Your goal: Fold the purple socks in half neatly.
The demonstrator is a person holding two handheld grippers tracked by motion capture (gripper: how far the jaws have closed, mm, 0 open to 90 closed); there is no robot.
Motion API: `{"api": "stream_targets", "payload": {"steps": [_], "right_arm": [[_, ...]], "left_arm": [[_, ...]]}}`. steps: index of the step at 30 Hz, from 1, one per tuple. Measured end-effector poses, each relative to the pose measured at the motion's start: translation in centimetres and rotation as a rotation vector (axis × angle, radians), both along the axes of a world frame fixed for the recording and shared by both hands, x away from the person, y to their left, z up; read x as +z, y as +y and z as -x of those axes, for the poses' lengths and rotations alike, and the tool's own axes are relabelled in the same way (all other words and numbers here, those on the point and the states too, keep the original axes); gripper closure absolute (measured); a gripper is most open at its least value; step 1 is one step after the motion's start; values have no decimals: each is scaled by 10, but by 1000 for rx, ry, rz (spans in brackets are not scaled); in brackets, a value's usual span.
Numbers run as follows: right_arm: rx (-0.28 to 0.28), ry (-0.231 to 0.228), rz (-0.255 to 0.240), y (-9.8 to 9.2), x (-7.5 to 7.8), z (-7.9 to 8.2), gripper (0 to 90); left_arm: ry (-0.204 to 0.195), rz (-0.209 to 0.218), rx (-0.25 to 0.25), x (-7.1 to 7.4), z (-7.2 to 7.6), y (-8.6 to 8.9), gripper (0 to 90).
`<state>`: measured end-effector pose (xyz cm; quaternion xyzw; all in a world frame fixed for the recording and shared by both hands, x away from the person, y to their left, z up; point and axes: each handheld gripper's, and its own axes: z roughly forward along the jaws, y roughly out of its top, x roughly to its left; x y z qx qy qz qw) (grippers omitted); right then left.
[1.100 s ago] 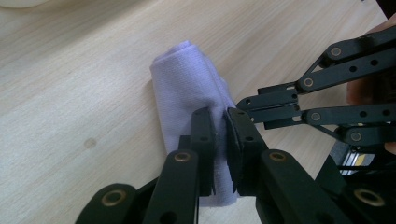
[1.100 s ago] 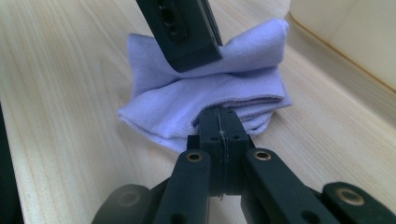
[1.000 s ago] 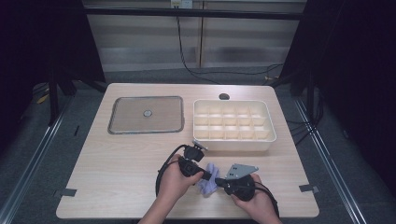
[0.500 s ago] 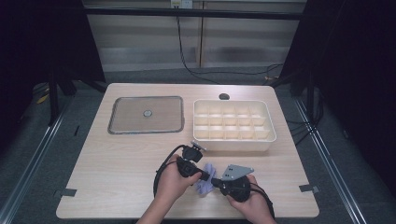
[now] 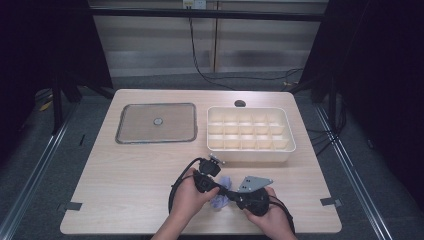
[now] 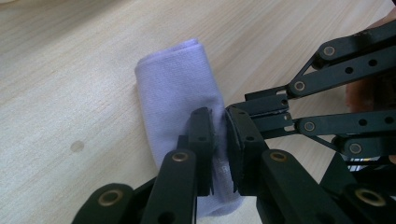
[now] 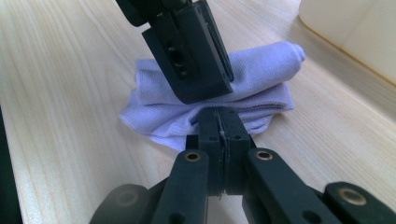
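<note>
With the left gripper (image 6: pixel 218 140) clamped on the rolled lilac cloth (image 6: pixel 180 98) and the right gripper (image 7: pixel 219 128) pinching its lower layer just in front of the compartment tray (image 5: pixel 250 150) (both fully closed), uneven pulling could unroll it.

Legible text: none confirmed; pale printed characters stood on the lilac cloth (image 6: pixel 180 98) where it passed between the left tongs (image 6: pixel 219 135), seen in the left gripper view; the marks were too faint, small and partly covered to be read; a small white label with dark print sat on the other tongs at the right edge of that same view, likewise unreadable; a small yellow-and-white tag stood on the dark rail beyond the desk (image 5: pixel 125 170) in the high view, too small to make out; no brand, number or sign could be read elsewhere.
</note>
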<state>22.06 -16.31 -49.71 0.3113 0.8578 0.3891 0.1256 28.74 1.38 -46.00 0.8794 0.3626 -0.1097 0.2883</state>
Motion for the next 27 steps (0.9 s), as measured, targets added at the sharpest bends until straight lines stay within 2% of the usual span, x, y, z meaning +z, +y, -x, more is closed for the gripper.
{"api": "stream_targets", "payload": {"steps": [6,10,19,24,27], "right_arm": [[-4,1,19,-3,3,0,900],[-28,6,9,-9,6,-2,900],[-44,-27,-4,-16,13,-5,900],[-71,-50,-28,-21,21,-9,900],[-74,-56,-72,-21,28,-14,900]], "left_arm": [[-3,3,0,-2,1,-1,812],[-5,3,-9,-3,1,0,812],[-6,-5,-11,-5,3,-2,815],[-17,-11,-18,-5,4,-4,815],[-26,-9,-17,-5,5,-4,814]]}}
